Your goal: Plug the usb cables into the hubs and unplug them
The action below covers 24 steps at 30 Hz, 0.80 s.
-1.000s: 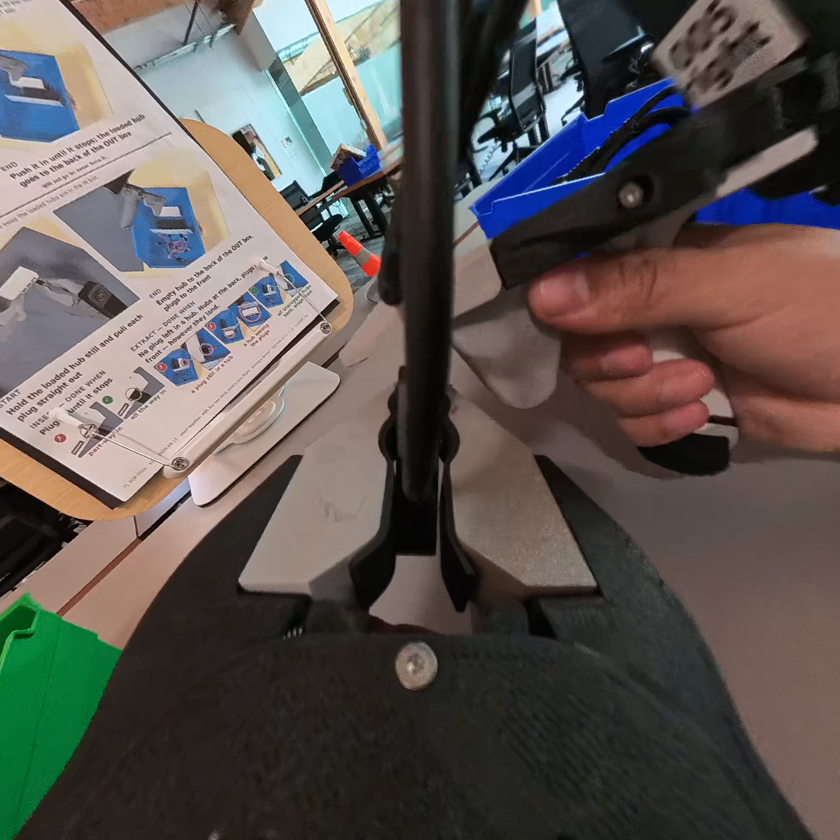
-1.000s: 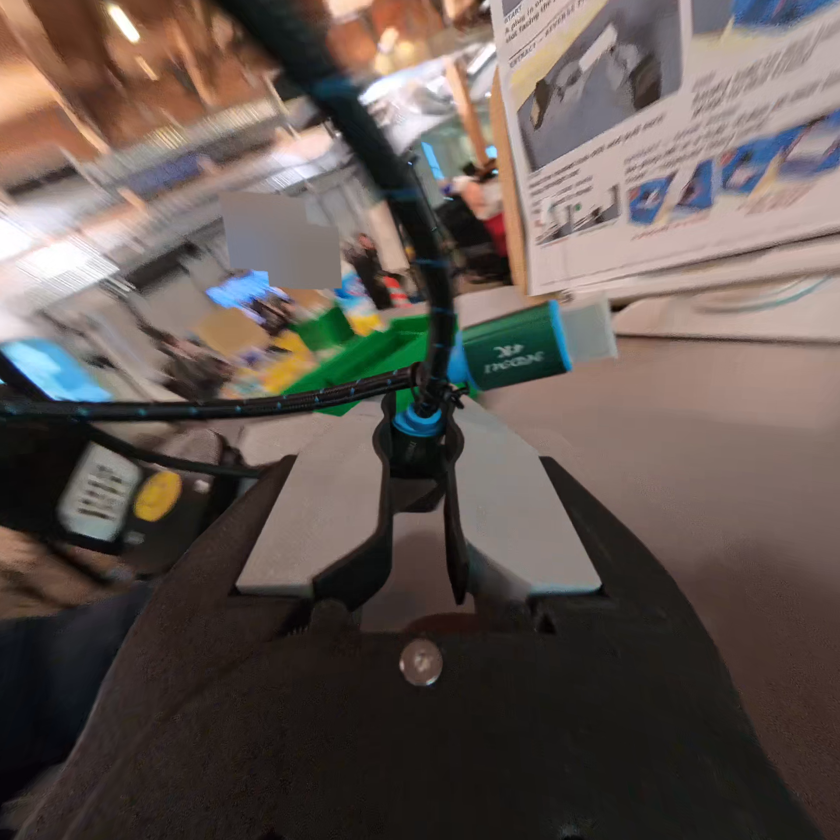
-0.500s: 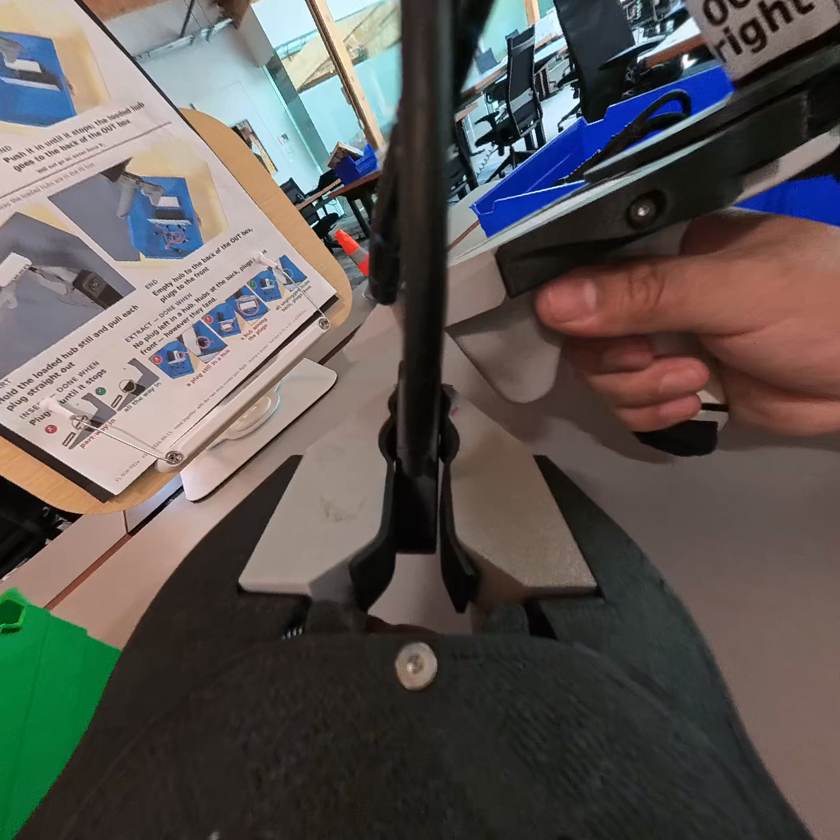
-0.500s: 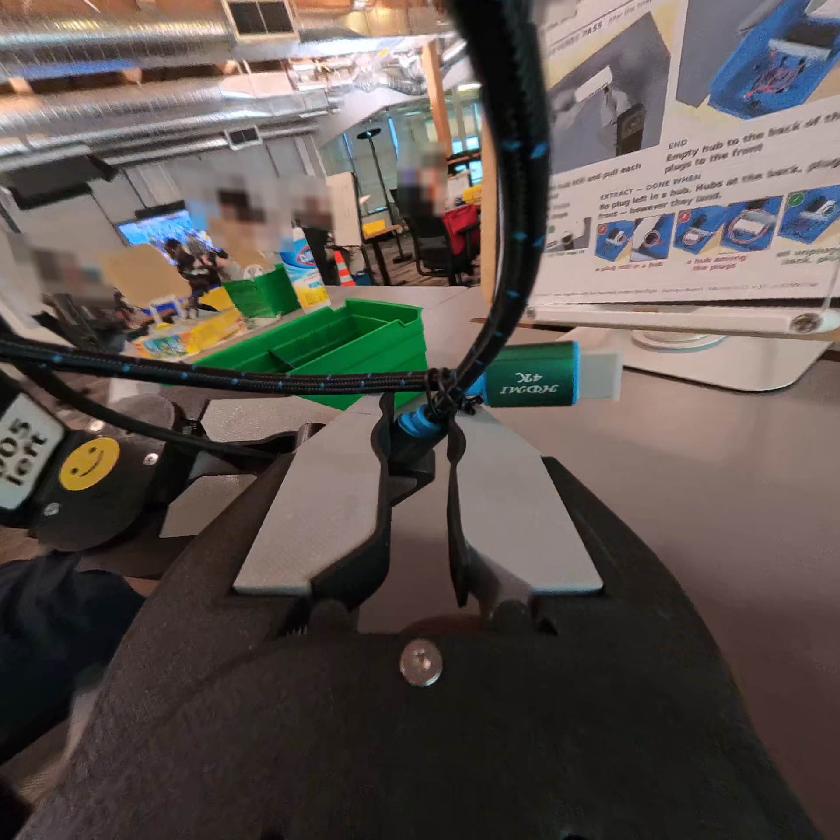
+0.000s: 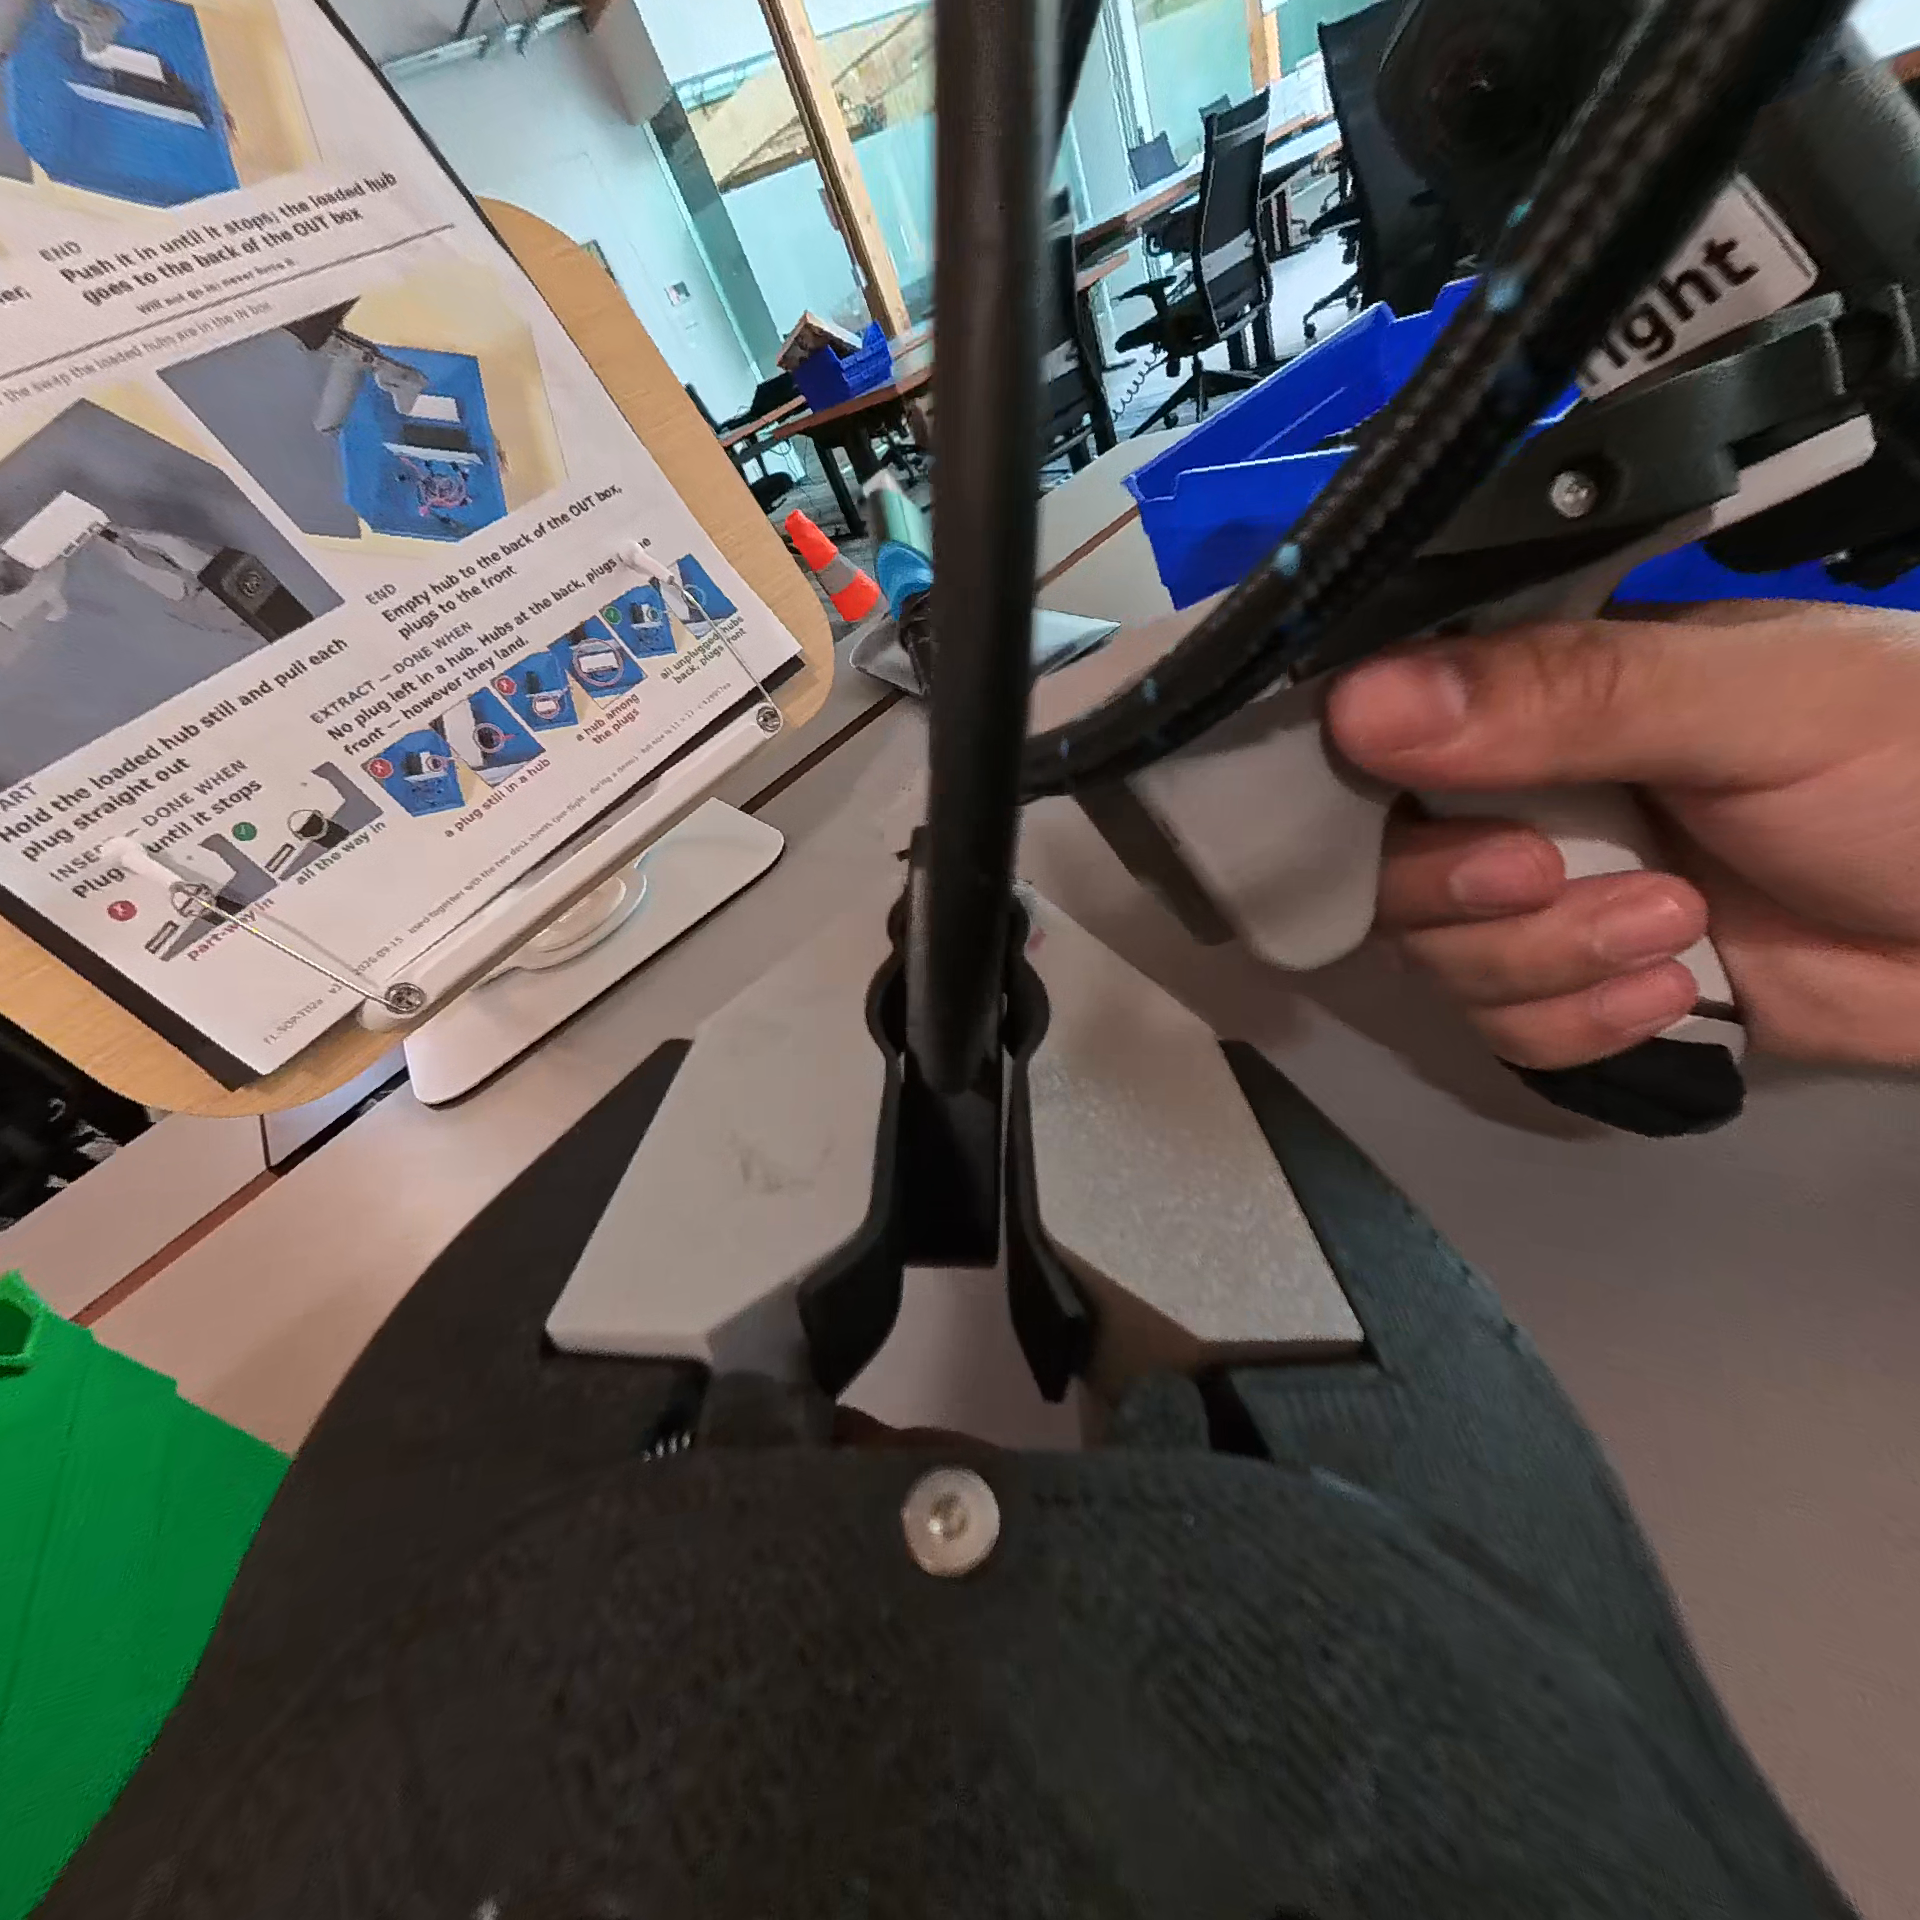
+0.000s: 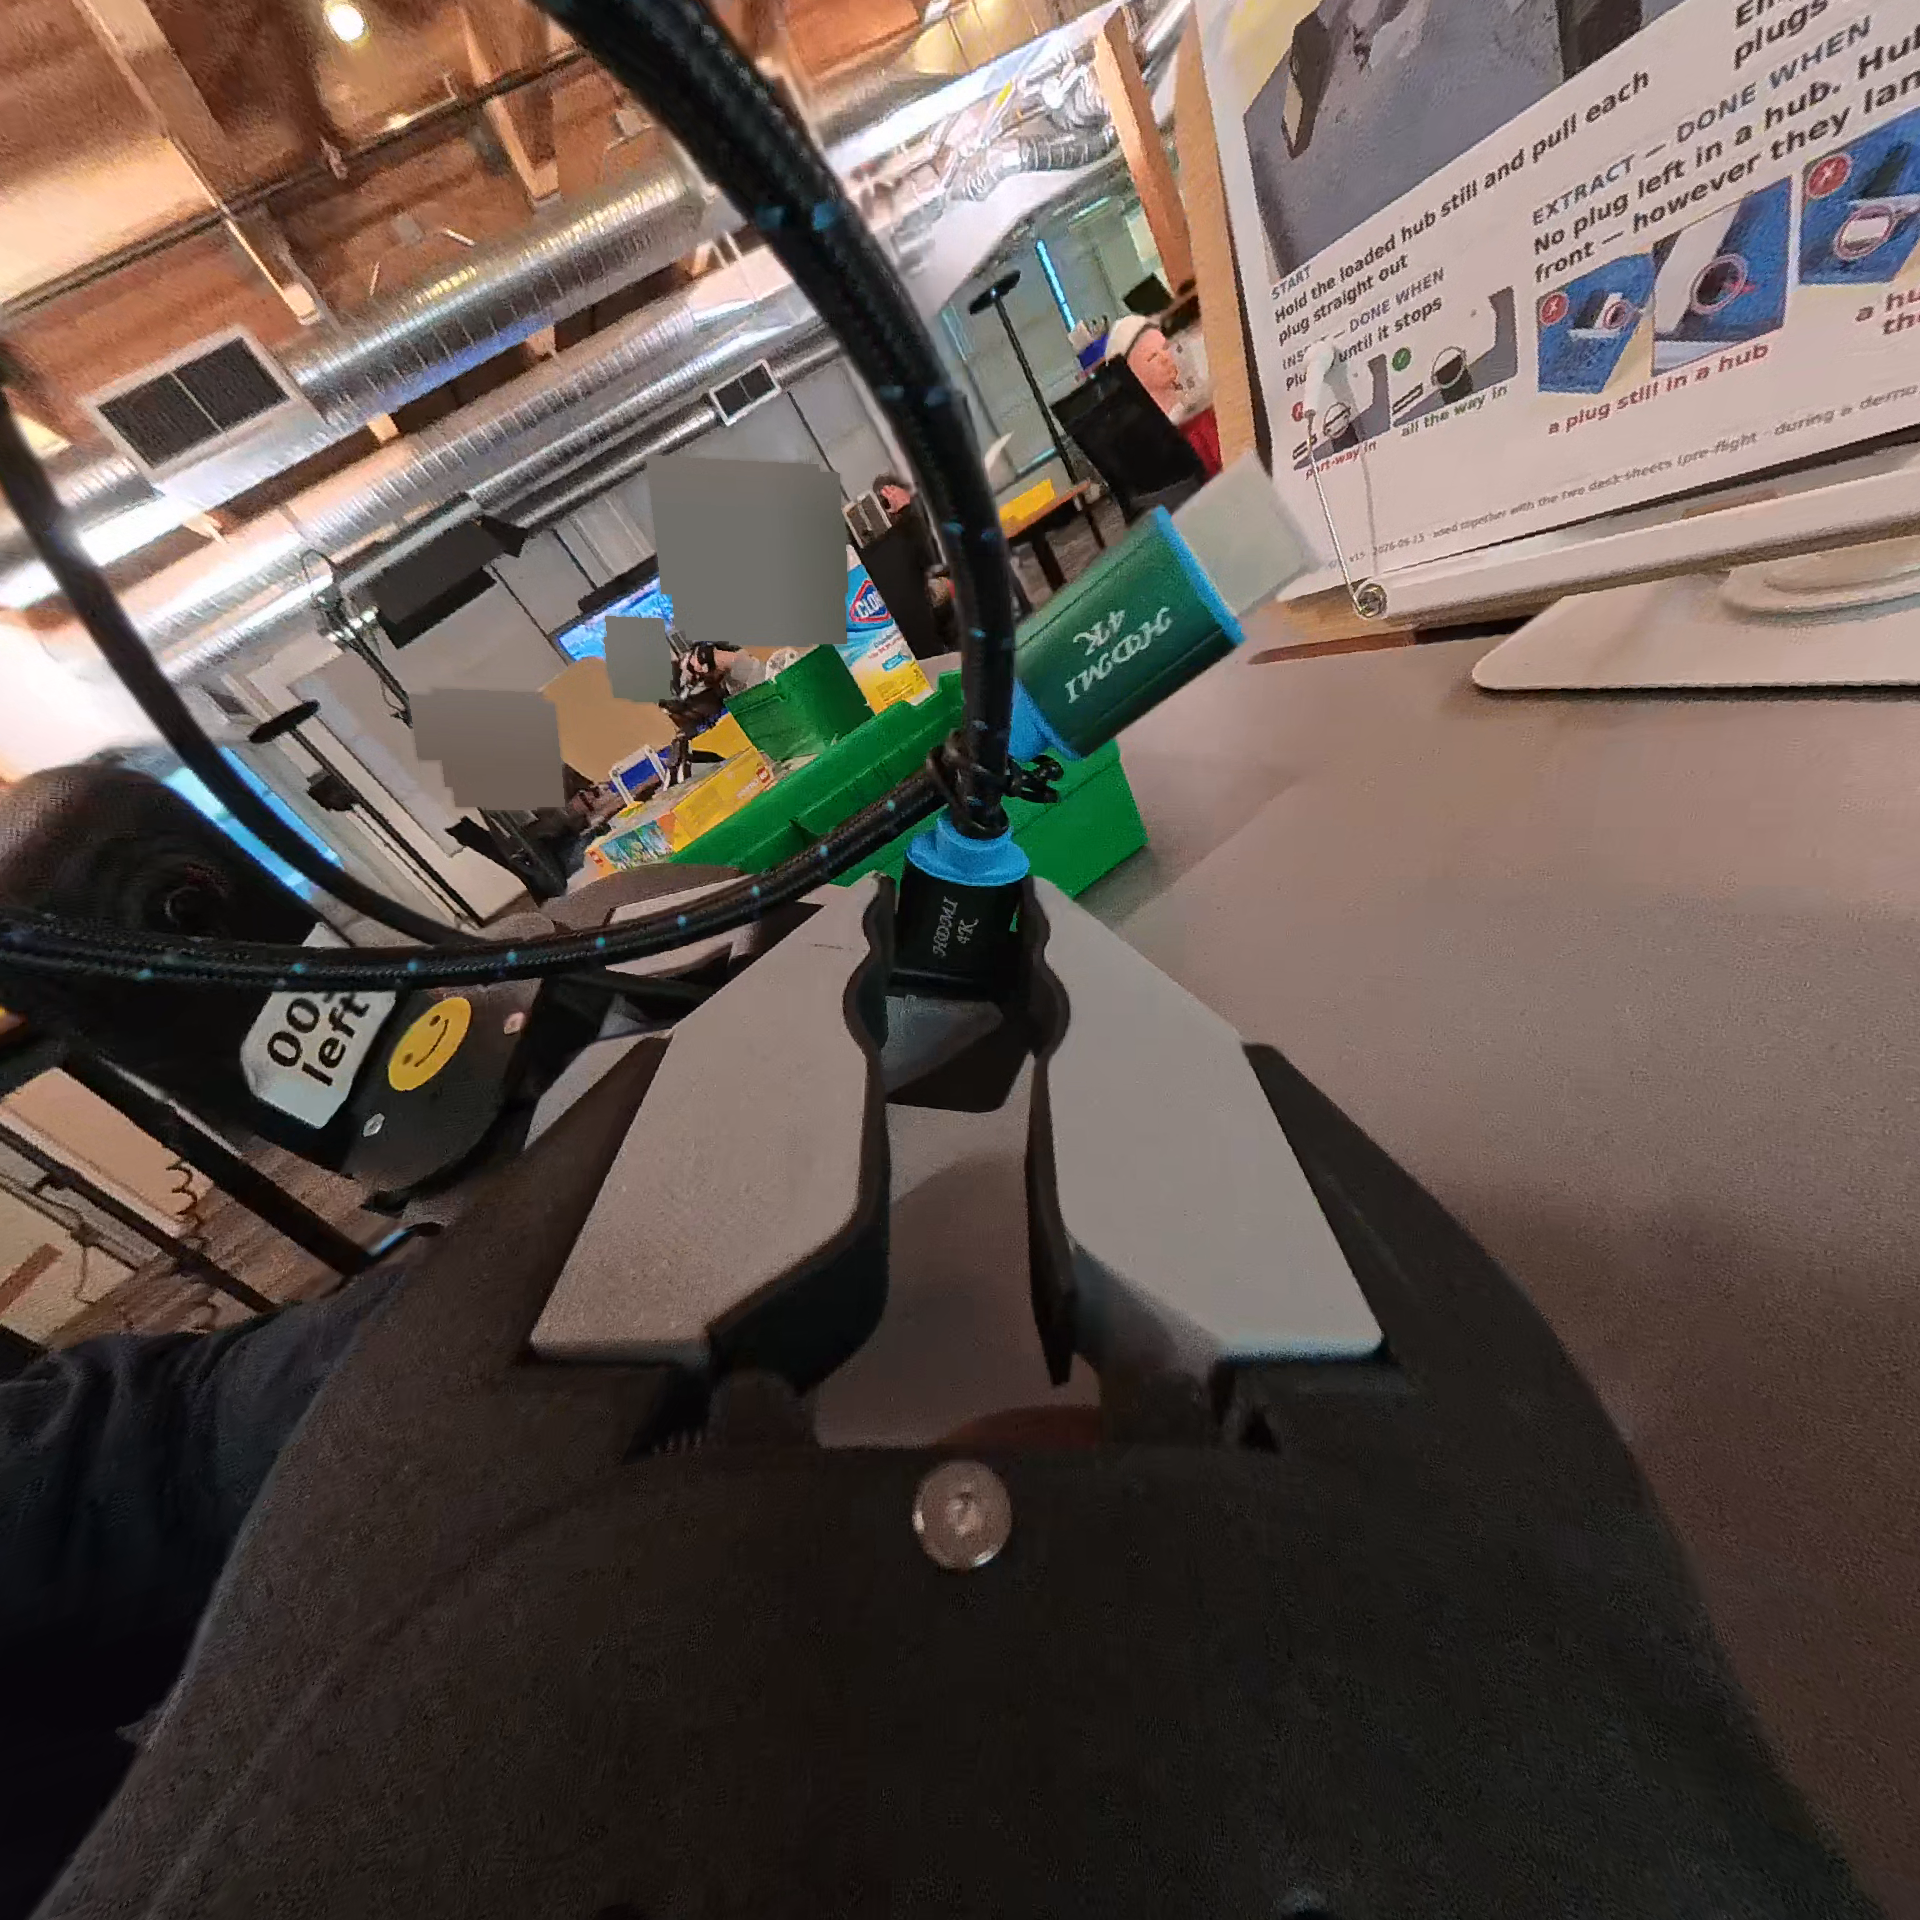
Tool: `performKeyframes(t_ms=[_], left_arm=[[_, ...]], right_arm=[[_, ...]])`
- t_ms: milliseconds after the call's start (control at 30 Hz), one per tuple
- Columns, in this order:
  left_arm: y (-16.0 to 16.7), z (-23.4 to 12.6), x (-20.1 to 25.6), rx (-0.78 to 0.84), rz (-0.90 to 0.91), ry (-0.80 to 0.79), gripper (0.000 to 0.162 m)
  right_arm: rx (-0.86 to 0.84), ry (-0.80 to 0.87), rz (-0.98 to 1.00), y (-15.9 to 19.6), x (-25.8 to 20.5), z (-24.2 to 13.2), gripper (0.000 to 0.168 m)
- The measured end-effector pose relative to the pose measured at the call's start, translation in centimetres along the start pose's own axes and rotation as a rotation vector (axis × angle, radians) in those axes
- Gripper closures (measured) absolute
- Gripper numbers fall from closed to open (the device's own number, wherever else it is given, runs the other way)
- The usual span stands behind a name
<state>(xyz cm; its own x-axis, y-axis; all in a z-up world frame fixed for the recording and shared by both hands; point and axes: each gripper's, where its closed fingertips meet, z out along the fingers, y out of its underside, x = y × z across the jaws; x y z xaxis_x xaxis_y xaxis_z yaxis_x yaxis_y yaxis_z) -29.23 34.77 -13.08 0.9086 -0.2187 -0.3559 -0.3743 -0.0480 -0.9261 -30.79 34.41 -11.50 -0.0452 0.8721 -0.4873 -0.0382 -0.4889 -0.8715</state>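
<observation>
Nearby, green bin (image 6: 914, 800) behind right hand-held gripper's (image 6: 956, 971) clamped plug (image 6: 951, 930).

instruction board (image 5: 343, 582) left, bin (image 5: 1278, 499) right

Two matching tools, seen from their own cameras: the left hand-held gripper (image 5: 956, 997) has a rounded matte-black, grainy-textured body with one silver screw (image 5: 950, 1521) at its centre. Two flat, light-grey fingers (image 5: 727, 1174) taper forward, each edged on the inner side with a black rubbery pad. The right hand-held gripper (image 6: 956, 987) is built the same way, with the same silver screw (image 6: 961, 1514). From the side it shows a pale grey pistol-style handle (image 5: 1278, 842), black arms pinned with small screws and a white label. The other bears a white label and a yellow smiley sticker (image 6: 428, 1041). A dark sleeve (image 6: 125, 1475) covers the person's arm.
</observation>
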Motion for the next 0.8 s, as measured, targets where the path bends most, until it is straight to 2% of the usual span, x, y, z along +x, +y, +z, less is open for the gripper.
performKeyframes(t_ms=[333, 500, 667, 700, 767, 800], left_arm=[[0.8, 0.3, 0.0, -0.037, -0.022, 0.015, 0.151], [0.4, 0.4, 0.3, -0.024, -0.093, 0.054, 0.151], [-0.2, 0.3, 0.3, 0.0, -0.067, 0.034, 0.15], [0.6, 0.3, 0.1, -0.046, -0.061, 0.027, 0.151], [2.7, -0.4, -0.6, -0.097, -0.062, 0.019, 0.151], [2.4, -0.7, -1.3, -0.051, -0.142, 0.018, 0.151]], right_arm=[[0.021, -0.019, 0.144, 0.6, 0.5, 0.6, 0.15], [0.088, 0.092, -0.012, 0.0, 0.5, 0.2, 0.15], [0.138, 0.051, 0.063, -0.9, 0.2, 0.0, 0.149], [0.224, 0.078, 0.095, -2.5, 1.1, -1.0, 0.151], [0.45, 0.066, 0.252, -7.7, 4.3, -5.6, 0.151], [0.446, 0.048, 0.277, -8.2, 5.4, -6.6, 0.151]])
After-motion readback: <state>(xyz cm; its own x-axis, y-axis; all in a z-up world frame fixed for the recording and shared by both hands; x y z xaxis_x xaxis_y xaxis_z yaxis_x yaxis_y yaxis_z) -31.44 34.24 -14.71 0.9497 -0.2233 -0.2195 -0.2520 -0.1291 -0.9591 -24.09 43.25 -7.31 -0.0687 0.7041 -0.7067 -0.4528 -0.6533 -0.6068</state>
